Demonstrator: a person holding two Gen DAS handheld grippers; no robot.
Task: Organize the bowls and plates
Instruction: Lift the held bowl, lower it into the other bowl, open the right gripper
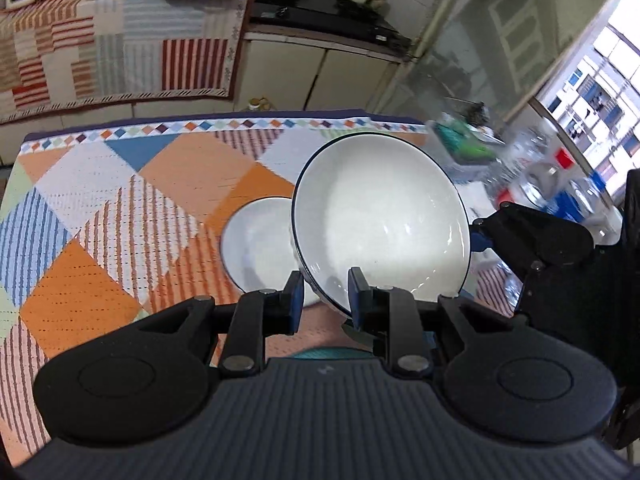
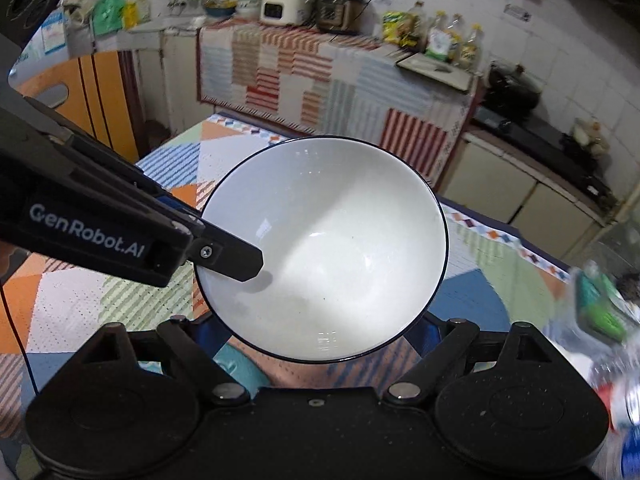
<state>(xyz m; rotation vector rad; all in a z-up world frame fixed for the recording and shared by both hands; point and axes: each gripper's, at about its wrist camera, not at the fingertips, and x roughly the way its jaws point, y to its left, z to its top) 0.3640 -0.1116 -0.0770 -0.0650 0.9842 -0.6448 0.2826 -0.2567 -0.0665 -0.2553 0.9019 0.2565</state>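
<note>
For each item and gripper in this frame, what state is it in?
Large bowl: lifted off the table, tilted, empty, rim pinched by left gripper.
Small bowl: on the tablecloth, upright, empty.
Left gripper: shut on the large bowl's rim.
Right gripper: open wide, fingers either side of the bowl, contact unclear.

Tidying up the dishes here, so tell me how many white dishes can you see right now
2. The bowl is lifted above the table, its rim pinched by the left gripper. The second dish sits on the tablecloth behind it, partly hidden. Others may lie out of view.
</note>
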